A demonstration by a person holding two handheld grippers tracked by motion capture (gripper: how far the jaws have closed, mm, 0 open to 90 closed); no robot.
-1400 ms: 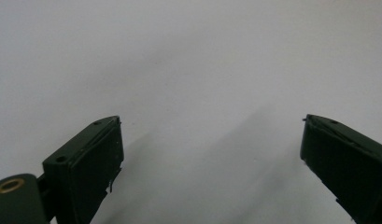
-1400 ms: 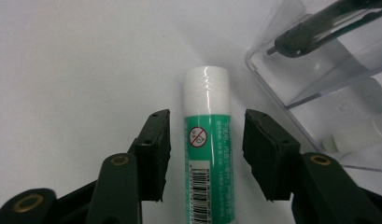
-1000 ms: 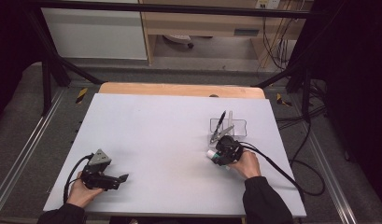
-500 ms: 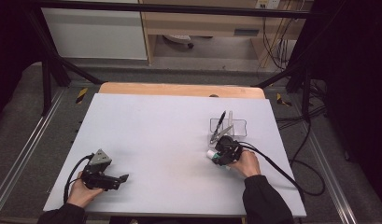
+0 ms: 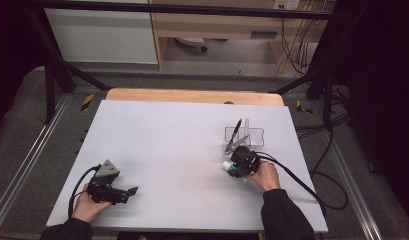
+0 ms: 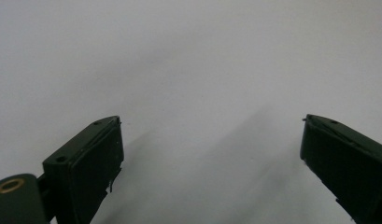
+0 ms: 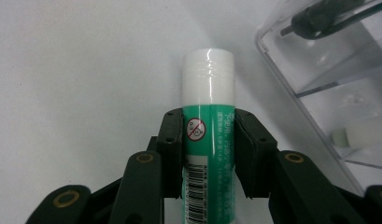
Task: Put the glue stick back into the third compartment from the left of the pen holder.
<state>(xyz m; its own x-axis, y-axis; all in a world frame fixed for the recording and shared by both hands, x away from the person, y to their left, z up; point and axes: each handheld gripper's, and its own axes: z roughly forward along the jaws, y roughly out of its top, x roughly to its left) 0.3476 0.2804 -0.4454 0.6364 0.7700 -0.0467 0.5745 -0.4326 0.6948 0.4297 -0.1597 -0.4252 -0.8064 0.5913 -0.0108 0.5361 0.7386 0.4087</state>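
Right gripper view: right tool [image 7: 208, 140] apparently clamped around green glue stick [image 7: 208, 135].

— What do the tools look like?
— Both are black. The left gripper [image 5: 132, 190] carries a grey three-cornered plate; brass rivets dot the linkage behind the right gripper [image 7: 209, 140].
— Clothing?
— Dark sleeves [image 5: 284, 215], with black cables trailing behind.

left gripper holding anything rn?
No: in the left gripper view the left gripper has its jaws spread wide, with bare white table between them.
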